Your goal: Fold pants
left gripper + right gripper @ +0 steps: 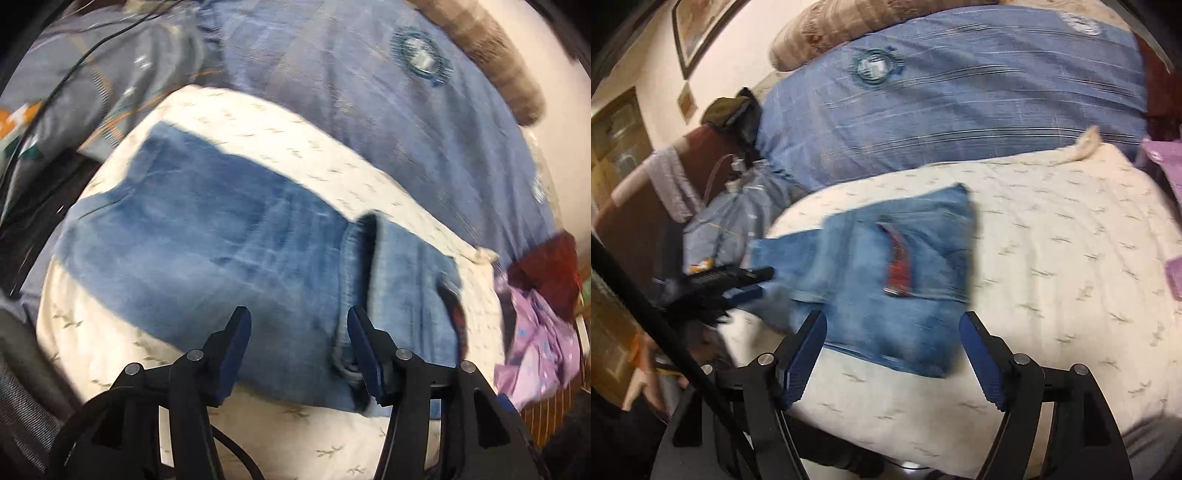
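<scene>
A pair of blue jeans (207,236) lies folded on a cream cushion (295,140) printed with small grey sprigs. In the left wrist view the jeans fill the space just beyond the fingertips, stretching away ahead and to the left of them. A cuff (360,236) curls up ahead of the right-hand finger, and the denim's near edge sits under and between the two fingers. The left gripper (297,319) has its fingers spread wide with nothing between them; whether the pads touch the cloth cannot be told through the blur.

In the right wrist view the jeans (886,266) lie straight ahead of the fingers, their near edge reaching down between the two tips. A red patterned strip (897,266) shows at a pocket opening ahead of the gap. The right gripper (892,323) also has its fingers spread wide and empty, hovering at the near edge of the denim. The left gripper (746,282) appears in this view too, well off to the left of the fingers, at the jeans' far left end.

Beyond the cushion, ahead of both grippers, lies a blue striped bedspread (960,96) with a round teal emblem (873,68). A brownish pillow (857,22) sits past that. Lilac cloth (535,332) is bunched to the right of the left gripper's fingers. A framed picture (698,29) hangs on the wall far to the upper left of the right gripper's fingers.
</scene>
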A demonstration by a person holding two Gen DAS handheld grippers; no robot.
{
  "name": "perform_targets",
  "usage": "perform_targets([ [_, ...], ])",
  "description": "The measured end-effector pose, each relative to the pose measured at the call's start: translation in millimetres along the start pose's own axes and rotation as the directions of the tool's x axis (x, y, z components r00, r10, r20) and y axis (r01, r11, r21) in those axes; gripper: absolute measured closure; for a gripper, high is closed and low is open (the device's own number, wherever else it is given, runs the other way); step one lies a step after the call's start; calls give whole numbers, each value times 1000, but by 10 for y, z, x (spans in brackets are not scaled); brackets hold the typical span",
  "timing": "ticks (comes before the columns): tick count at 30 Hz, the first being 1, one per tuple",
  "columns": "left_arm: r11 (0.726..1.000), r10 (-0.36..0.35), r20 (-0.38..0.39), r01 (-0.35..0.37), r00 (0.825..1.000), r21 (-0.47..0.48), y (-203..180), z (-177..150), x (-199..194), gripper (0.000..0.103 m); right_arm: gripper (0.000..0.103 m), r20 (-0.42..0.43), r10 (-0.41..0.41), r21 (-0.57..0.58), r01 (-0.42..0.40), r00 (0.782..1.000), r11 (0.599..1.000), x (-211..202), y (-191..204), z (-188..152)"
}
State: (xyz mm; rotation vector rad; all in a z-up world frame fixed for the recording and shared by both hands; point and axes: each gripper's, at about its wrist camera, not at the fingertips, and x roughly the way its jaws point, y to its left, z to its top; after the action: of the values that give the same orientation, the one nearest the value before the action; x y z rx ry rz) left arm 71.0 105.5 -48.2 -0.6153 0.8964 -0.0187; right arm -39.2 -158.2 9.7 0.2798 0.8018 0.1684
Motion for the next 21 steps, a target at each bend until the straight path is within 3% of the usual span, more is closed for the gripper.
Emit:
perform_targets([
  [4, 990, 54, 61, -46, 997, -130, 205, 77, -222, 49, 26, -13, 73, 11, -73, 997, 997, 251, 332, 228],
  [7, 972, 80, 63, -64, 995, -226, 442, 174, -404, 48, 26, -52, 159, 47, -157, 986, 986, 548, 520, 380],
  [13, 933, -6, 15, 11, 1000, -360, 894, 166, -519, 48, 27, -175, 230, 88, -218, 957, 972, 1194, 884, 548],
  [16, 912, -53, -2, 48, 999, -408, 1090, 155, -478, 53, 28, -213, 237, 82, -225, 948, 971, 1400, 1033, 547],
  [18, 899, -51, 9, 50, 999, -434, 1201, 159, -500, 58, 28, -223, 246, 78, -234, 943, 969, 1498, 1113, 513],
  [21, 882, -27, 34, 40, 999, -470, 1356, 168, -513, 58, 30, -246, 281, 101, -264, 928, 959, 1614, 1178, 460],
])
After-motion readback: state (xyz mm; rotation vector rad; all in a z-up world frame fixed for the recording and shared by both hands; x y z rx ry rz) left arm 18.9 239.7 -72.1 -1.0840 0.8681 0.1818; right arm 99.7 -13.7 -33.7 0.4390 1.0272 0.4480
